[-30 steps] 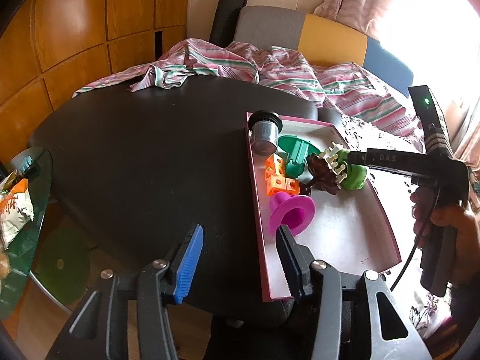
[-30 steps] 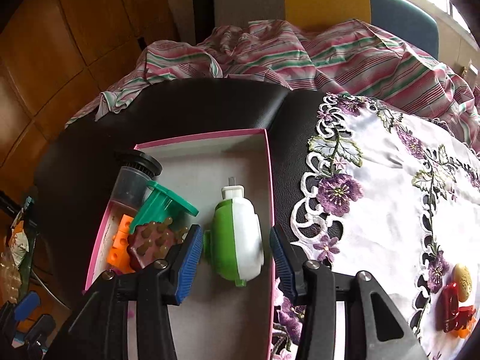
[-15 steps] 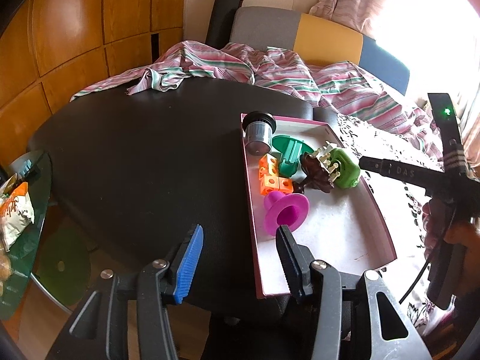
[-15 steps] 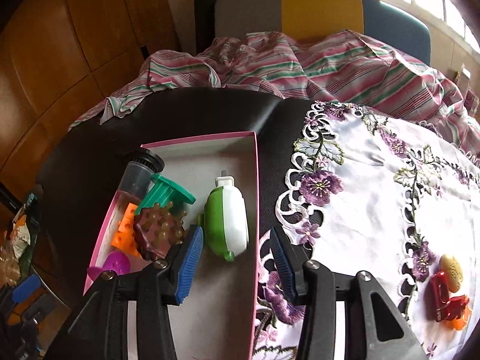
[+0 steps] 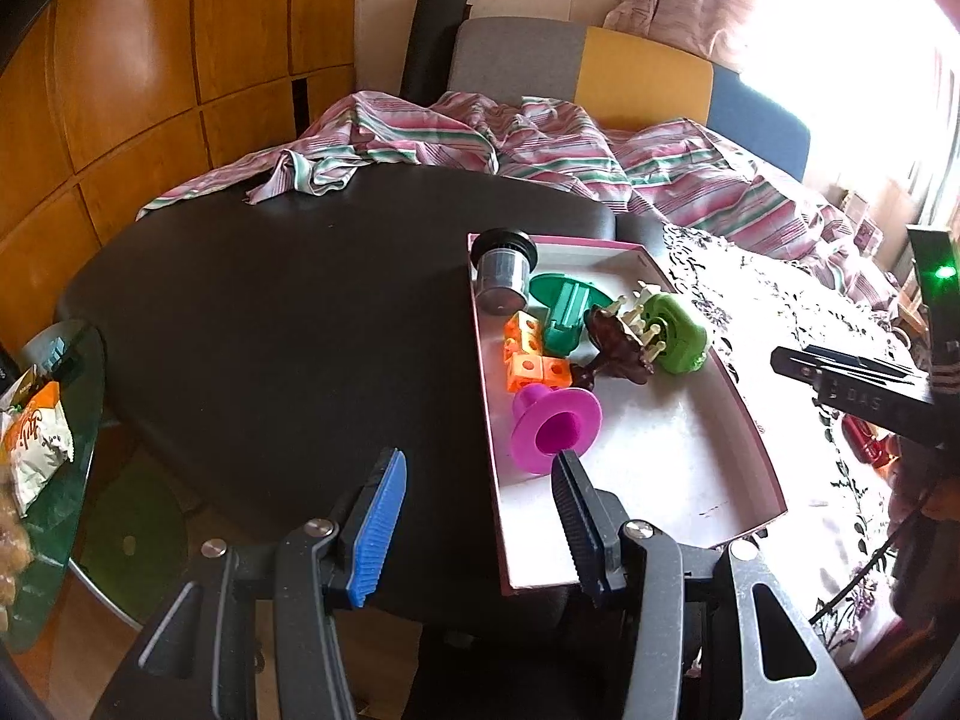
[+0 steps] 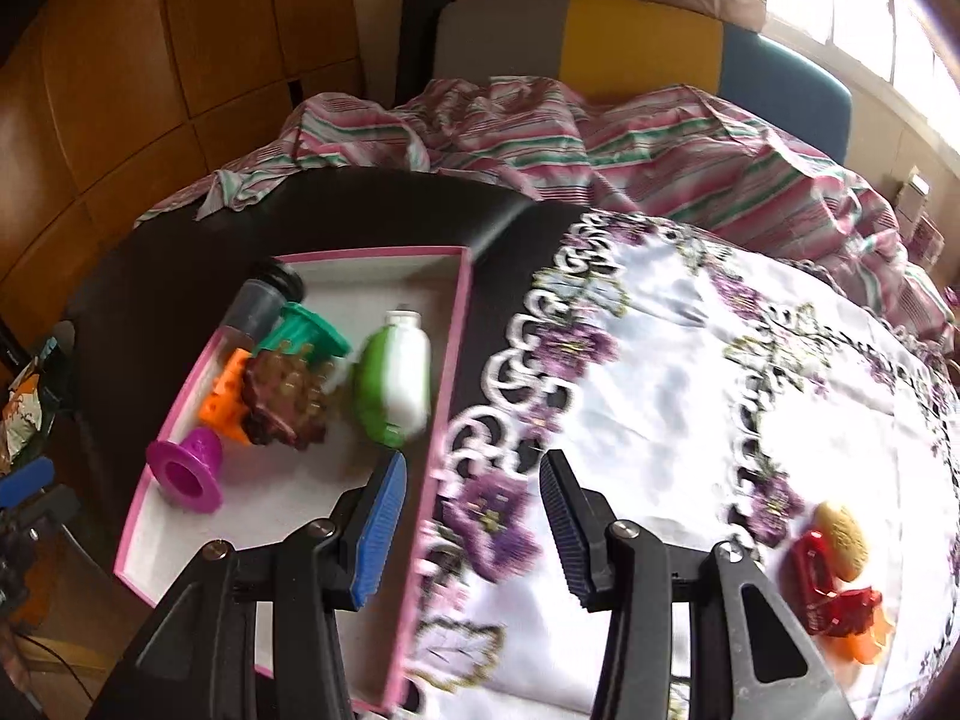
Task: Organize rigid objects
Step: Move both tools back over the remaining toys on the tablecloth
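Observation:
A pink-rimmed white tray (image 5: 720,474) (image 6: 180,546) lies on the black table and holds a grey cylinder (image 5: 501,276), a green part (image 5: 564,312), orange blocks (image 5: 528,360), a brown studded piece (image 6: 282,402), a green-and-white toy (image 6: 393,384) and a magenta cup (image 5: 555,426) (image 6: 186,468). My left gripper (image 5: 474,516) hangs open and empty above the tray's near left corner. My right gripper (image 6: 471,525) is open and empty over the tray's right rim and the embroidered cloth (image 6: 690,396). A red toy with a tan oval piece (image 6: 837,564) lies on that cloth at the right.
A striped pink sheet (image 5: 540,150) is heaped along the table's far edge before a grey, yellow and blue seat back (image 5: 636,78). A glass side table (image 5: 42,462) with snack bags stands low at left. Wooden panels cover the left wall.
My right gripper has drawn back and to the right from the green-and-white toy, which stays in the tray; the red toy now shows more fully. The left gripper has barely shifted.

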